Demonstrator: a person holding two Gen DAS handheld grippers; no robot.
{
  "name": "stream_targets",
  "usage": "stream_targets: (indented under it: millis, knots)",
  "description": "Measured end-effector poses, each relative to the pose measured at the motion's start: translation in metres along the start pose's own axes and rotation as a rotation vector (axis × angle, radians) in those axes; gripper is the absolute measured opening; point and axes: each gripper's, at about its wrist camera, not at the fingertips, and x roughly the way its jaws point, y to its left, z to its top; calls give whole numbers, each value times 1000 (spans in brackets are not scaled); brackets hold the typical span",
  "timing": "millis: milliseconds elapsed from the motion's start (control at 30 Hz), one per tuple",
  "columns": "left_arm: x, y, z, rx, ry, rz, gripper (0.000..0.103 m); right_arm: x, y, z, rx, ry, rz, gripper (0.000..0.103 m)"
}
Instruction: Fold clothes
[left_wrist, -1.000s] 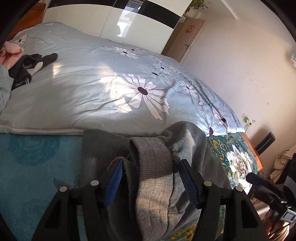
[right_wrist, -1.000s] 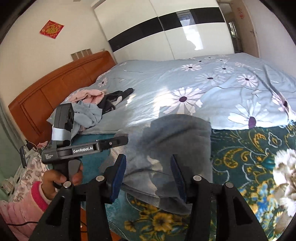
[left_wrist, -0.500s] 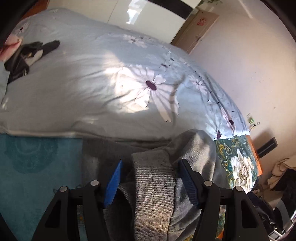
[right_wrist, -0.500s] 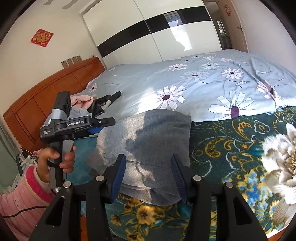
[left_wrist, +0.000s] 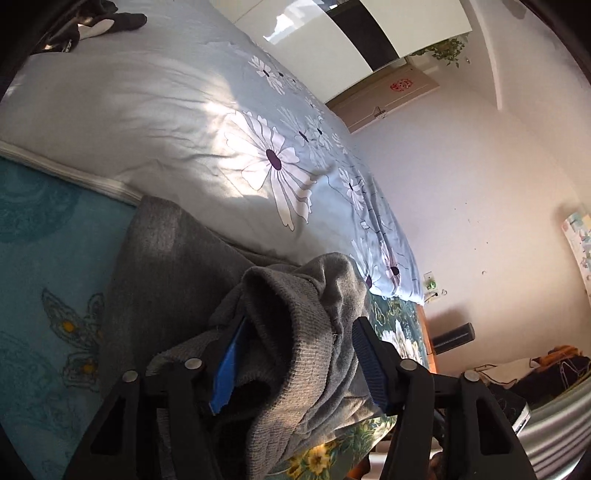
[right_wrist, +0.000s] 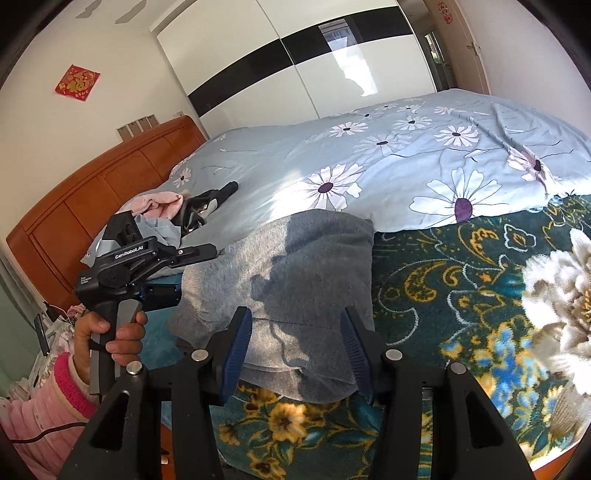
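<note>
Bedding comes first: a floral duvet (right_wrist: 424, 158) is spread across the bed, the grey sweater (right_wrist: 295, 280) is laid along its near edge, bunched between the clenched left gripper (left_wrist: 295, 363), while the right gripper (right_wrist: 295, 354) is held released above.

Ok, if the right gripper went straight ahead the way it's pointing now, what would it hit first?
Most likely the folded grey knit garment lying directly ahead of the open right gripper, though depth is uncertain.
</note>
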Motion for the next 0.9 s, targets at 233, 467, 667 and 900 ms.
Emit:
stream_targets:
  millis: [233,467,667,900]
  knots:
    - [-7,-28,-12,115,-35,75,36,0,-4,-2,22,9,-9,51]
    - [-4,-67,-21,299,-88,137,36,0,-2,-6,21,20,-15,51]
    - [12,-69,-24,324,-46,177,17,1,-3,-7,26,26,-19,51]
    - [-43,-35,6,175,-151,110,8,3,-4,-7,33,35,-20,51]
